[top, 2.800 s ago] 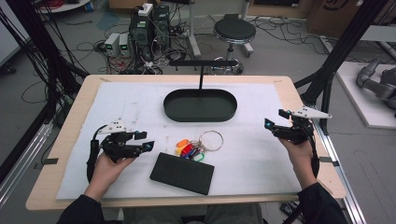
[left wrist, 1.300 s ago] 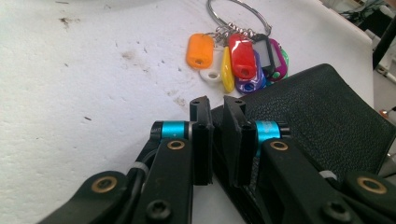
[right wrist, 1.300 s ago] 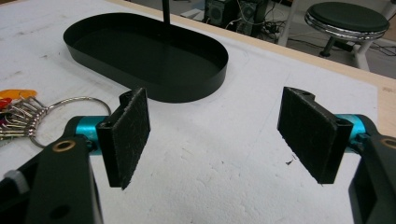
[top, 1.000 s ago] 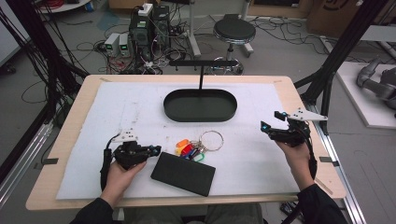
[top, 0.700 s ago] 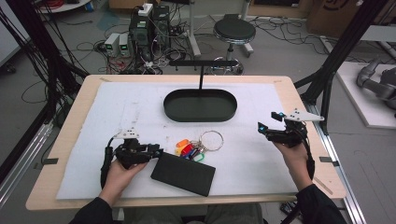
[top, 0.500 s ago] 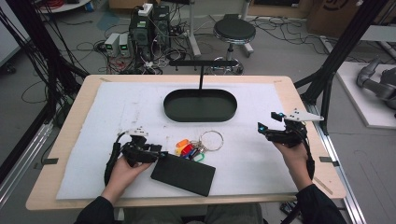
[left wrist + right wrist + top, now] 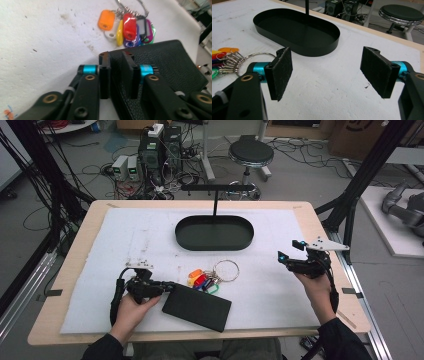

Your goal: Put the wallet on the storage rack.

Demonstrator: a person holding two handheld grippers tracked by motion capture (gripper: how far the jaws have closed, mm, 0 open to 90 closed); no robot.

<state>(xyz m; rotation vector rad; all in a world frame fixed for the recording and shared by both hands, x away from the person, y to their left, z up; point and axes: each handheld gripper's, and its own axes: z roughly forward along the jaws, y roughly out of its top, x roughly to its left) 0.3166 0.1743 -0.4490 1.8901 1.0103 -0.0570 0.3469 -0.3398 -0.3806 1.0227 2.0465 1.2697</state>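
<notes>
A black leather wallet lies near the table's front edge. My left gripper is at its left end, jaws drawn in on the wallet's edge, which sits between the pads. Just beyond the wallet lies a key ring with several coloured tags, seen close in the left gripper view. My right gripper hovers over the right side of the mat, open with nothing between its pads. The key ring shows at the left edge of the right gripper view.
A black oval tray sits at the middle back of the white mat, with a T-shaped post behind it. Its wall is ahead of the right gripper. A stool and electronics stand on the floor beyond the table.
My left gripper moved right along the mat to the wallet's left end and closed on its edge. The right gripper shifted slightly left and stayed open.
</notes>
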